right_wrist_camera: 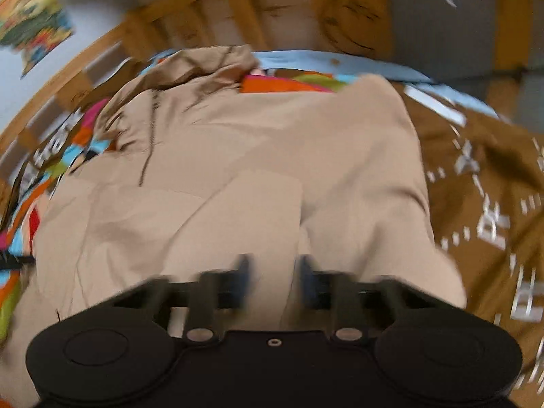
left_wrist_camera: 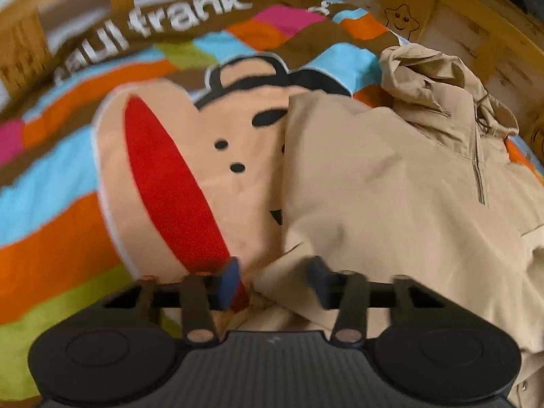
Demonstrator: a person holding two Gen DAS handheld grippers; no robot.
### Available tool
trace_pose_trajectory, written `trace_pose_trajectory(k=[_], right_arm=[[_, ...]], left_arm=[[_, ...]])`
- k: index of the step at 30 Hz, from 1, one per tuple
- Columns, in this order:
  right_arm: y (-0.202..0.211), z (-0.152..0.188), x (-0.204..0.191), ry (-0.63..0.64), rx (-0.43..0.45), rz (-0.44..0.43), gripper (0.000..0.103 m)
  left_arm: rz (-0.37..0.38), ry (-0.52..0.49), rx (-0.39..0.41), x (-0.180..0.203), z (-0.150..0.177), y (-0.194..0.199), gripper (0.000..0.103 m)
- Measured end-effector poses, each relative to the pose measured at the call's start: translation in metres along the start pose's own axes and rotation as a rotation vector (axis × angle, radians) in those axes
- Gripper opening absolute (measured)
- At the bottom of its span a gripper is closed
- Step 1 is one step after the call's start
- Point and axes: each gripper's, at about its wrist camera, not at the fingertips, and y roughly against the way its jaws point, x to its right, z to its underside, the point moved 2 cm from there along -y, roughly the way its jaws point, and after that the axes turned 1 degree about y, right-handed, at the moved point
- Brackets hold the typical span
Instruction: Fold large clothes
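- Soft, even indoor light; no glare, faint shadows in the beige jacket's (left_wrist_camera: 391,183) folds.
- Right wrist view smeared by motion blur around the jacket (right_wrist_camera: 238,170).
- Fisheye bends the wooden bed rail (left_wrist_camera: 452,17) beyond it.

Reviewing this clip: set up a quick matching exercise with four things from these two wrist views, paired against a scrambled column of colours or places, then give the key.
Things:
1. jacket
2. monkey's mouth
3. star sticker
4. left gripper

Descriptions:
A. red, printed on the blanket
B. on the wooden bed rail
C. beige, with a hood and a short zip
D. jaws apart at the jacket's near edge

Pairs: 1-C, 2-A, 3-B, 4-D
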Motion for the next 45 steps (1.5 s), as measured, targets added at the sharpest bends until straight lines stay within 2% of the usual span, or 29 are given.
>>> trace_pose_trajectory(k=[1,2,3,6,9,11,12,13,14,15,16,17,18,19,20,24,25,27,31,35,37,38,39,40,41,43,45], right_arm=[[0.001,0.001,-0.002,0.011,0.003,0.007,0.002],[0.003,0.002,-0.004,0.025,0.008,0.015,0.000],[0.007,0.002,-0.005,0.032,0.015,0.018,0.000],[0.013,0.002,-0.011,0.066,0.034,0.038,0.000],[-0.002,0.015,-0.008,0.096,-0.017,0.070,0.000],[0.004,0.014,-0.003,0.121,-0.004,0.049,0.000],[0.011,0.012,-0.004,0.163,0.006,0.043,0.006],[0.018,0.006,-0.007,0.233,0.027,0.032,0.017],[0.024,-0.004,-0.011,0.316,0.056,0.021,0.028],[0.026,-0.019,-0.016,0.375,0.092,0.015,0.031],[0.024,-0.037,-0.020,0.415,0.120,0.005,0.036],[0.019,-0.054,-0.025,0.447,0.140,-0.012,0.042],[0.009,-0.076,-0.034,0.495,0.160,-0.039,0.046],[-0.005,-0.099,-0.045,0.553,0.188,-0.057,0.055],[-0.020,-0.118,-0.054,0.598,0.212,-0.065,0.060],[-0.102,-0.200,-0.098,0.686,0.250,-0.087,0.061],[-0.120,-0.214,-0.106,0.709,0.273,-0.077,0.061],[-0.155,-0.241,-0.116,0.724,0.260,-0.048,0.063],[-0.193,-0.269,-0.121,0.707,0.252,-0.041,0.063],[-0.220,-0.279,-0.134,0.805,0.228,-0.028,0.065],[-0.226,-0.280,-0.140,0.824,0.227,-0.028,0.065],[-0.230,-0.282,-0.142,0.826,0.206,-0.031,0.063],[-0.234,-0.284,-0.143,0.825,0.180,-0.031,0.055],[-0.235,-0.283,-0.144,0.822,0.173,-0.026,0.028],[-0.232,-0.283,-0.144,0.813,0.176,-0.026,0.016],[-0.209,-0.273,-0.143,0.839,0.269,-0.055,0.012],[-0.178,-0.257,-0.140,0.888,0.391,-0.057,0.011]], left_arm=[[0.031,0.009,-0.005,-0.006,0.000,-0.005,0.021],[0.048,0.008,-0.001,-0.010,0.000,-0.008,0.012],[0.052,-0.009,0.003,-0.011,-0.001,-0.008,0.010],[0.047,-0.032,0.013,-0.017,-0.003,-0.005,0.008],[0.041,0.021,-0.012,-0.026,-0.004,-0.015,0.008],[0.051,0.037,-0.023,-0.027,-0.007,-0.015,0.010],[0.044,0.018,-0.014,-0.025,-0.008,-0.010,0.011],[0.031,-0.004,0.001,-0.022,-0.010,-0.004,0.014],[0.006,-0.016,0.025,-0.019,-0.010,0.006,0.023],[-0.008,-0.015,0.041,-0.017,-0.011,0.012,0.033],[-0.013,-0.004,0.062,-0.015,-0.013,0.020,0.057],[-0.019,0.010,0.099,-0.012,-0.013,0.028,0.072],[-0.027,0.019,0.140,-0.008,-0.014,0.035,0.074],[-0.020,0.020,0.166,-0.001,-0.015,0.040,0.075],[0.010,0.018,0.179,0.007,-0.017,0.042,0.075],[0.196,0.000,0.207,0.049,-0.016,0.039,0.080],[0.232,-0.009,0.202,0.060,-0.015,0.036,0.082],[0.275,-0.031,0.197,0.082,-0.012,0.029,0.084],[0.271,-0.042,0.217,0.107,-0.017,0.017,0.092],[0.215,-0.011,0.235,0.108,-0.036,0.014,0.097],[0.188,-0.004,0.249,0.108,-0.052,0.010,0.098],[0.179,0.003,0.250,0.109,-0.061,0.007,0.098],[0.171,0.013,0.246,0.111,-0.070,0.002,0.098],[0.163,0.023,0.239,0.113,-0.079,-0.003,0.098],[0.155,0.033,0.235,0.114,-0.085,-0.008,0.098],[0.172,0.082,0.232,0.113,-0.099,-0.016,0.098],[0.242,0.162,0.247,0.106,-0.108,-0.016,0.098]])
